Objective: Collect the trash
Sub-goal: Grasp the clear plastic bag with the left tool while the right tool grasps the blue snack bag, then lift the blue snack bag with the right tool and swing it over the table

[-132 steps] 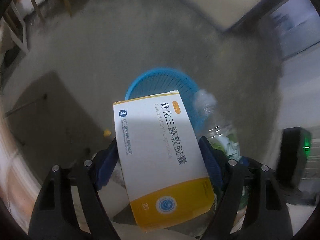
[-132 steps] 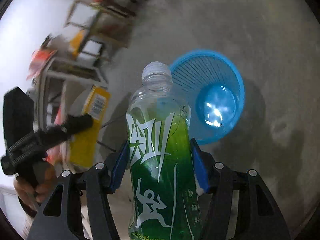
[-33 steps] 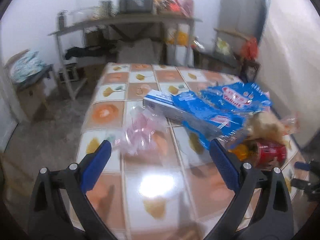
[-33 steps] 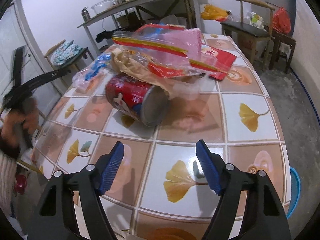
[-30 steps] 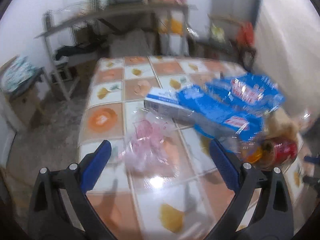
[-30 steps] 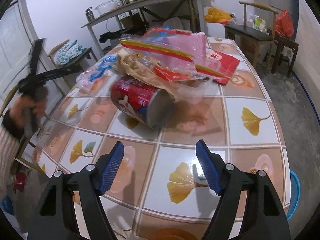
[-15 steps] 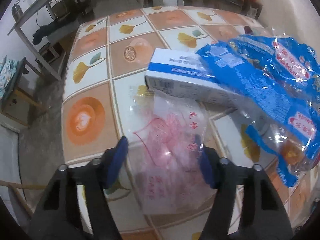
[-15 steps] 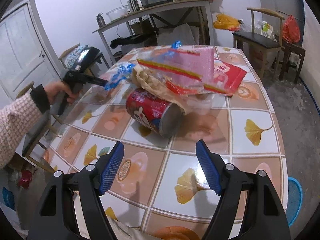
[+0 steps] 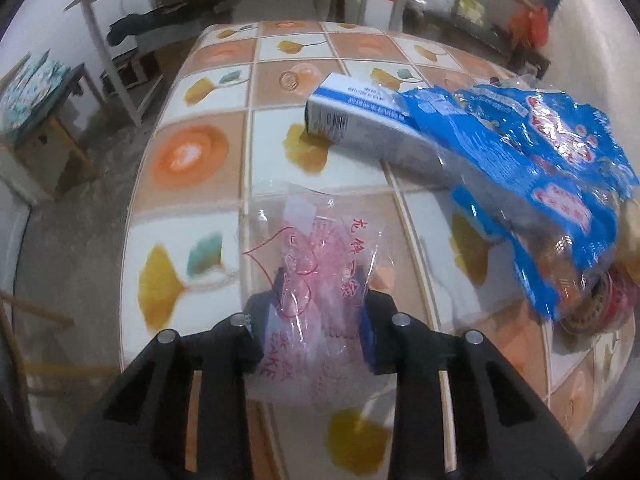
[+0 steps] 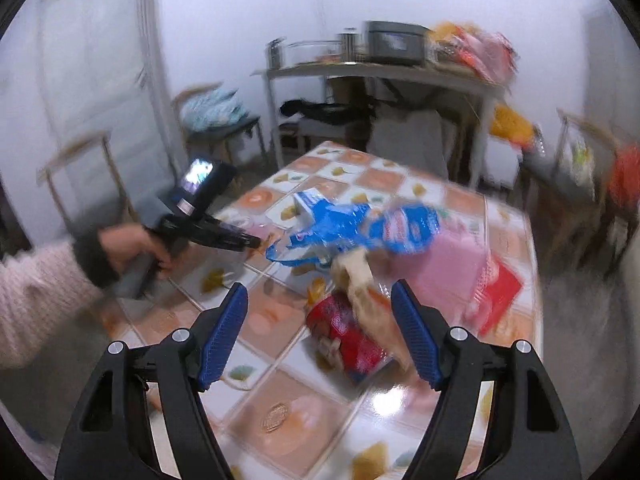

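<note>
clear pink-printed plastic bag point(image 9: 316, 280) near the tabletop's point(image 9: 188, 196) left edge, pinched between the closed left tongs point(image 9: 320, 300). beyond it, a blue-white carton point(image 9: 360, 128) under a blue wrapper point(image 9: 532, 160). right tongs point(image 10: 320, 332) gape wide, empty, above a red can point(image 10: 348, 336).

Left wrist close above table point(image 9: 192, 184); right wrist higher, both share it.

Left claw point(image 9: 320, 296) — now closed on pink bag point(image 9: 316, 264).
</note>
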Demonstrator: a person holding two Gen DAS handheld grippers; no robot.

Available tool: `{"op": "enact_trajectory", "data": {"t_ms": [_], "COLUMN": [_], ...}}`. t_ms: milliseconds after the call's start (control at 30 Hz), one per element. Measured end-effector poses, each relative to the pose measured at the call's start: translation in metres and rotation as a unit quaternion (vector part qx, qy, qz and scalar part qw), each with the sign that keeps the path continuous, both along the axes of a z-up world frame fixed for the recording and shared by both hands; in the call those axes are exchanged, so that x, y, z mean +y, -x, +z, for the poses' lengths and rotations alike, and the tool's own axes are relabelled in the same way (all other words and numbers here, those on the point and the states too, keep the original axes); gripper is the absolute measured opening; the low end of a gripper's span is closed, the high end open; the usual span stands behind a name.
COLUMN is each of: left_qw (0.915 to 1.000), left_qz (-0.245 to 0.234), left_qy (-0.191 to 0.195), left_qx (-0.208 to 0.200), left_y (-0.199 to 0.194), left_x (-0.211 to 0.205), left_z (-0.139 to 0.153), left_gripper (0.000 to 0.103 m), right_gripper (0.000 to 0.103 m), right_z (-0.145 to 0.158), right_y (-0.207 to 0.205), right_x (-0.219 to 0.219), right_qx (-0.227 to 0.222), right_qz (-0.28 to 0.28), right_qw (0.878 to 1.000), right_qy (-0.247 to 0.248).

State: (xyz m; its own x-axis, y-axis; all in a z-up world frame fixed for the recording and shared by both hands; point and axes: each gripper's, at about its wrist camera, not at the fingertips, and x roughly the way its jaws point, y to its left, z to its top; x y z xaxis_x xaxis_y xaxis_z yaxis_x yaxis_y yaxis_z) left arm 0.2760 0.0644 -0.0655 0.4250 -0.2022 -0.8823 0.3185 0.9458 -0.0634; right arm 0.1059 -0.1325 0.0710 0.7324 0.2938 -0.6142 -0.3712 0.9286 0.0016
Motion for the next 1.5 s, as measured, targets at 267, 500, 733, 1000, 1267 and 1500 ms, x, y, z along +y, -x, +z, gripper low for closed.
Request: {"op": "enact_trajectory", "data": {"t_ms": [267, 500, 733, 1000, 1267, 1500], "left_qw": [0.9968, 0.9932, 0.9904, 0.9886, 0.9867, 0.9868], "left_qz": [0.046, 0.066, 0.077, 0.079, 0.088, 0.090], "left_qy": [0.065, 0.095, 0.115, 0.127, 0.135, 0.131], "left_qx": [-0.003, -0.006, -0.008, -0.012, -0.017, -0.028], "left_y": [0.049, 0.078, 0.085, 0.089, 0.089, 0.092], "left_x": [0.027, 0.038, 0.042, 0.047, 0.048, 0.047], "left_z": [0.002, 0.000, 0.000, 0.000, -0.001, -0.001], "left_gripper": [0.029, 0.029, 0.030, 0.030, 0.031, 0.031], "right_gripper": [0.072, 0.072, 0.026, 0.005, 0.004, 0.004], "right_z": [-0.025, -0.052, -0.080, -0.030, 0.079, 0.132], "right_y": [-0.065, -0.122, -0.158, -0.167, -0.133, -0.034], "right_x": [0.081, 0.133, 0.141, 0.102, 0.040, -0.003], "right_qx": [0.005, 0.060, 0.131, 0.110, 0.019, -0.013], "right_qz": [0.085, 0.144, 0.124, 0.068, 0.021, 0.058], "right_qw": [0.974, 0.939, 0.921, 0.961, 0.996, 0.997], "right_qy": [0.212, 0.308, 0.346, 0.246, 0.086, -0.043]}}
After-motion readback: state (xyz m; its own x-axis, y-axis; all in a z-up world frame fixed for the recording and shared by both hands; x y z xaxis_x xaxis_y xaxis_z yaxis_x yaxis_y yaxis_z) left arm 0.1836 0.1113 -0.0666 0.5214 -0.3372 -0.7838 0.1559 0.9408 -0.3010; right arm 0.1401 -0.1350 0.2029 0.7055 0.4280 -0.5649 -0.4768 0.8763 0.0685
